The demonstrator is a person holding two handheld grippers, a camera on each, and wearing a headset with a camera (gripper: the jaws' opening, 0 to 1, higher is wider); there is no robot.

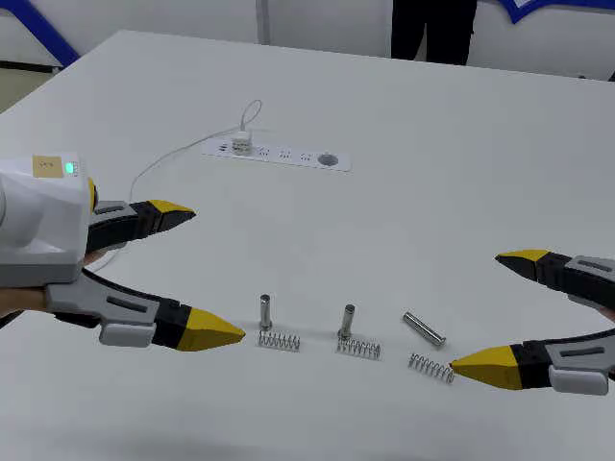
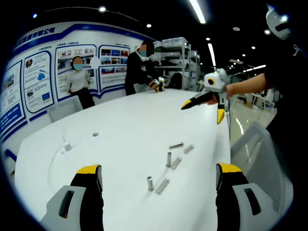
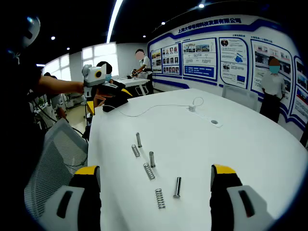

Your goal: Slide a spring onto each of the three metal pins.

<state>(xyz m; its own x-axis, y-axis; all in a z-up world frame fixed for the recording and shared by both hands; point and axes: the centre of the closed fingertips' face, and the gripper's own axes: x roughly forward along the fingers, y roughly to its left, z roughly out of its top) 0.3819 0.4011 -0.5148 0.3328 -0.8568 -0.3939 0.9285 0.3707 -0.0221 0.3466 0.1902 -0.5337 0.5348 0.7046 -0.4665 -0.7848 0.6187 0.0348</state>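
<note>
Three springs (image 1: 358, 348) are seen beside three pins (image 1: 348, 321), one laid flat, on the table (image 1: 432, 144).
The left gripper (image 1: 216, 274) and right gripper (image 1: 477, 310) are held released, nothing grasped.

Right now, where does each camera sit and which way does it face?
Head view: headset, looking down at the table; left claw and right claw enter from the sides.
Left gripper view: on left claw, facing the right claw; own jaws below.
Right gripper view: on right claw, facing the left claw; own jaws below.
All share the lying pin and the spring beside it.
</note>
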